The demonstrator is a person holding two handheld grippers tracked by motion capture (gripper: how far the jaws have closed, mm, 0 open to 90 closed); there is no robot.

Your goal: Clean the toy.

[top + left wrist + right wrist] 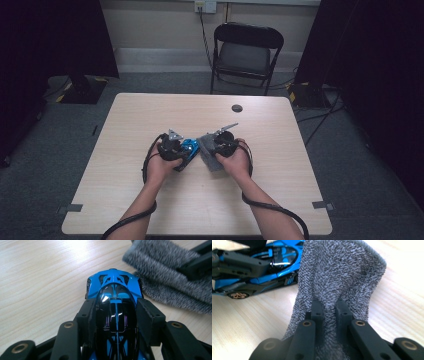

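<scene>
Light wooden counter [150, 107] sits on grey carpet, a small dark round disc [237, 108] near its far edge. Mid-counter, the blue toy car [189, 147] rests beside a grey fuzzy cloth [209, 155].

- No words, brand names, numbers or signs can be read in any of the three views.
- The blue toy car [113, 287] carries glossy black and blue panels but no legible lettering (its gold wheel hub is too blurred to tell).

A lab-like room: black curtains [55, 35], folding chair [246, 52], bare wooden table [150, 115].
</scene>
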